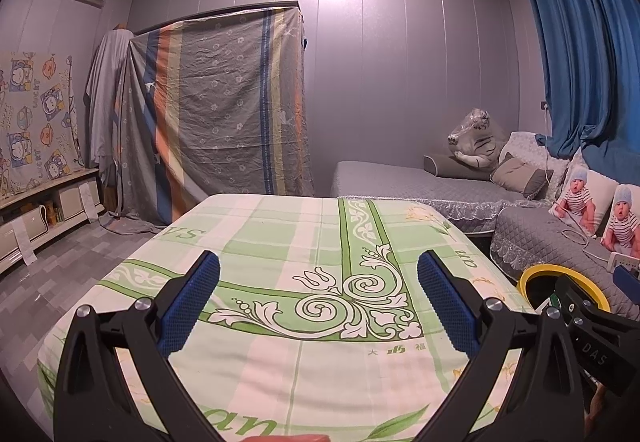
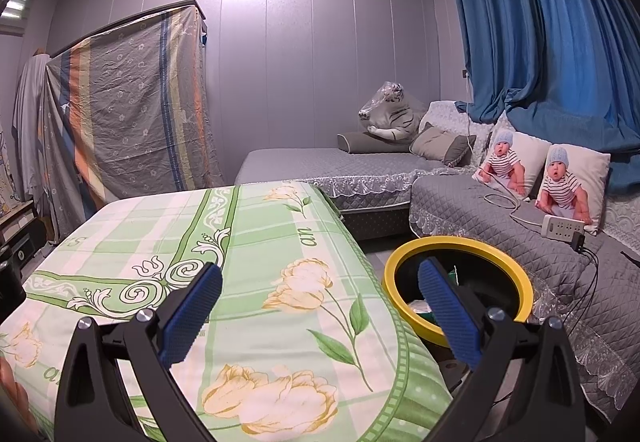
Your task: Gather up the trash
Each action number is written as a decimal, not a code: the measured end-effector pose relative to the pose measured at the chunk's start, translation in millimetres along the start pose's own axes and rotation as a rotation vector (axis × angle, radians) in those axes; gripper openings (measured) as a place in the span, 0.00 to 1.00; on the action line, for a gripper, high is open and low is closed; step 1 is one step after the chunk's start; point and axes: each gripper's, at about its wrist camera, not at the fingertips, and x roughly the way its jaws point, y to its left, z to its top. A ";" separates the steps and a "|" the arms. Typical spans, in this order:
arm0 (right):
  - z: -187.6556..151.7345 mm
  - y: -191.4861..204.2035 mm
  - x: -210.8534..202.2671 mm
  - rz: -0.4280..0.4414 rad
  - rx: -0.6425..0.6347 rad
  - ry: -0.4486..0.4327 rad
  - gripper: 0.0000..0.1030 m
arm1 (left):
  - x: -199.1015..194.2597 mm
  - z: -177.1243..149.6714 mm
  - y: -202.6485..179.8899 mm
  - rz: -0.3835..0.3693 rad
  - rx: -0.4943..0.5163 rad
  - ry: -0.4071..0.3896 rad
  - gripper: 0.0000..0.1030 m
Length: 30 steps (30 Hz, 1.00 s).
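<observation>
A yellow-rimmed black trash bin (image 2: 516, 274) stands on the floor to the right of the table, with white and green trash (image 2: 424, 308) inside. It shows partly in the left wrist view (image 1: 540, 272). My right gripper (image 2: 320, 306) is open and empty, its left finger over the table's right edge and its right finger (image 2: 448, 314) in front of the bin. My left gripper (image 1: 318, 298) is open and empty above the table with the green flowered cloth (image 1: 280, 234). The right gripper's black body (image 1: 592, 338) appears at the right of the left wrist view.
A grey quilted sofa (image 2: 500, 210) with baby-print cushions (image 2: 572, 182), a power strip (image 2: 562, 228) and cables runs along the right. A plush tiger (image 2: 390, 118) sits on the far daybed. A cloth-draped wardrobe (image 1: 216, 114) and a low cabinet (image 1: 44, 210) stand at the left.
</observation>
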 end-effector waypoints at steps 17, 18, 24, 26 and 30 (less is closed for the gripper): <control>-5.1 -2.5 4.0 0.000 0.009 0.018 0.92 | 3.1 -1.5 -2.6 -0.001 0.002 0.015 0.92; -5.5 -2.7 4.0 0.000 0.009 0.020 0.92 | 3.7 -1.7 -2.7 -0.002 0.003 0.016 0.92; -4.9 -5.5 6.0 -0.001 0.014 0.027 0.92 | 5.4 -2.9 -3.2 -0.002 0.004 0.021 0.92; -5.2 -5.7 6.7 -0.001 0.016 0.029 0.92 | 5.3 -3.3 -3.5 -0.003 0.002 0.021 0.92; -5.3 -5.8 8.0 -0.001 0.018 0.036 0.92 | 5.5 -4.4 -3.8 -0.004 0.004 0.022 0.92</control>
